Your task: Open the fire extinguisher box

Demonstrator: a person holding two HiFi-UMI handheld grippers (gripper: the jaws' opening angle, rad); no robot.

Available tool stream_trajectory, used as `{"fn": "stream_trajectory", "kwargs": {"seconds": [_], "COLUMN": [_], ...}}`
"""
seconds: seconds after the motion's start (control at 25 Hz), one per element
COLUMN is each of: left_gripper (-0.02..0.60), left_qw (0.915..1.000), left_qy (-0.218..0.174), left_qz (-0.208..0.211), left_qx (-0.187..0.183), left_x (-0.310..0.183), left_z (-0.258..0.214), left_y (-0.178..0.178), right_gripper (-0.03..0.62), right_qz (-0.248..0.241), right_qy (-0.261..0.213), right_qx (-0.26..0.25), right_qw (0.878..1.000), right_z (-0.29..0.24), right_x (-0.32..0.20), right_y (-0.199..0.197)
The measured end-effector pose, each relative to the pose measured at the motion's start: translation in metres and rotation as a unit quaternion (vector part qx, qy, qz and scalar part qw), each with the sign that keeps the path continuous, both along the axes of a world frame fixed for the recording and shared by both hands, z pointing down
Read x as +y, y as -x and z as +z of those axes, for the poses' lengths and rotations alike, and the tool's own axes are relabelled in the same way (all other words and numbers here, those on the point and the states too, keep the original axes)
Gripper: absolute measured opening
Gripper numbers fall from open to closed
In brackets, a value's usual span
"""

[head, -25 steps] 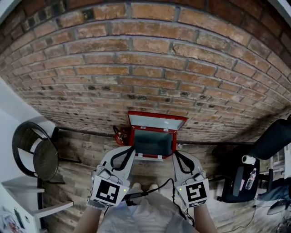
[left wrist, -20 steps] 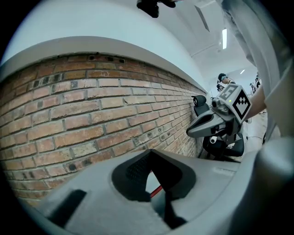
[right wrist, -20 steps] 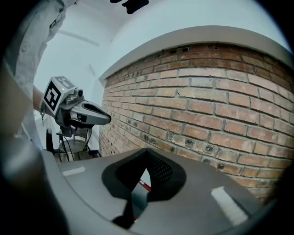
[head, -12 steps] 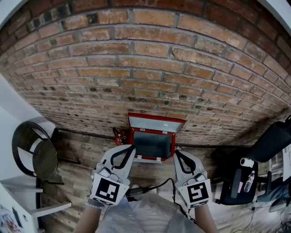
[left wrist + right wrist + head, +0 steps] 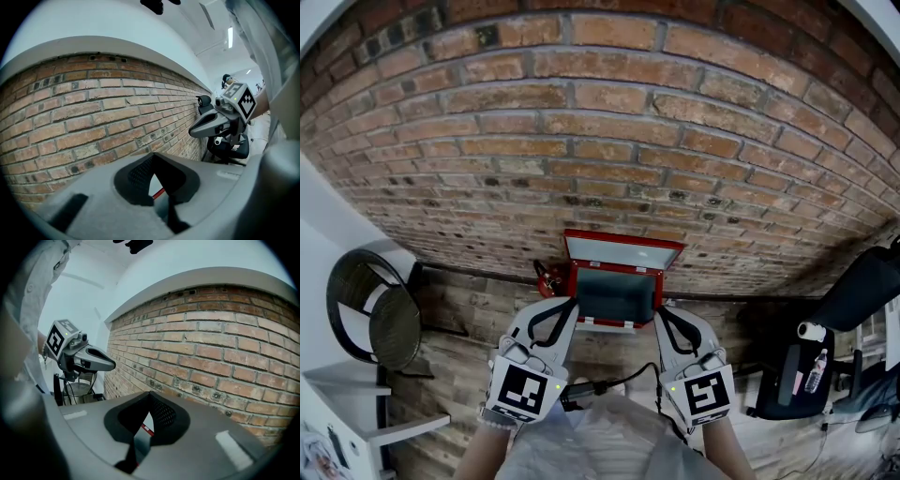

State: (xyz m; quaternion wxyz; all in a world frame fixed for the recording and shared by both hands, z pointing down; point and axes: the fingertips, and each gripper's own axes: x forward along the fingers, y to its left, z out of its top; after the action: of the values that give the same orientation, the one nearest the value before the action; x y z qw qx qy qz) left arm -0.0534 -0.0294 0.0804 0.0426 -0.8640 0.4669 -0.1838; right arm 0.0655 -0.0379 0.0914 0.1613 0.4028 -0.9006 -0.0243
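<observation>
The red fire extinguisher box point(image 5: 619, 296) stands on the floor against the brick wall point(image 5: 600, 141). Its lid point(image 5: 624, 252) is up and leans back on the bricks, so the dark inside shows. My left gripper point(image 5: 572, 304) is shut and empty, with its tip near the box's left front corner. My right gripper point(image 5: 659, 316) is shut and empty by the right front corner. Neither touches the box that I can see. In the left gripper view the closed tips point(image 5: 152, 157) point at the wall, and a sliver of red point(image 5: 158, 192) shows between the jaws. The right gripper view shows its closed tips point(image 5: 150, 395) the same way.
A small red extinguisher point(image 5: 547, 278) sits at the box's left side. A round black chair point(image 5: 370, 314) and a white shelf point(image 5: 356, 403) are at the left. A black office chair point(image 5: 853, 295) and a bottle point(image 5: 817, 370) are at the right. The floor is wooden planks.
</observation>
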Motion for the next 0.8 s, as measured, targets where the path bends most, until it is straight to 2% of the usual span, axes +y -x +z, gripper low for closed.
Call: {"fn": "stream_trajectory", "kwargs": {"seconds": [0.32, 0.8], "left_gripper": [0.000, 0.000], "left_qw": [1.0000, 1.0000], "left_qy": [0.002, 0.007], "left_qz": [0.001, -0.001], "left_qx": [0.009, 0.007], "left_x": [-0.0011, -0.0006], "left_z": [0.0004, 0.0049], "left_y": [-0.0015, 0.0012], "right_gripper": [0.005, 0.005], "right_qz": [-0.001, -0.007], "right_qy": [0.002, -0.001], "right_qx": [-0.010, 0.007], "right_qw": [1.000, 1.000], "right_z": [-0.0035, 0.0013], "right_x": [-0.0032, -0.0003], "right_y": [0.0041, 0.0085]}}
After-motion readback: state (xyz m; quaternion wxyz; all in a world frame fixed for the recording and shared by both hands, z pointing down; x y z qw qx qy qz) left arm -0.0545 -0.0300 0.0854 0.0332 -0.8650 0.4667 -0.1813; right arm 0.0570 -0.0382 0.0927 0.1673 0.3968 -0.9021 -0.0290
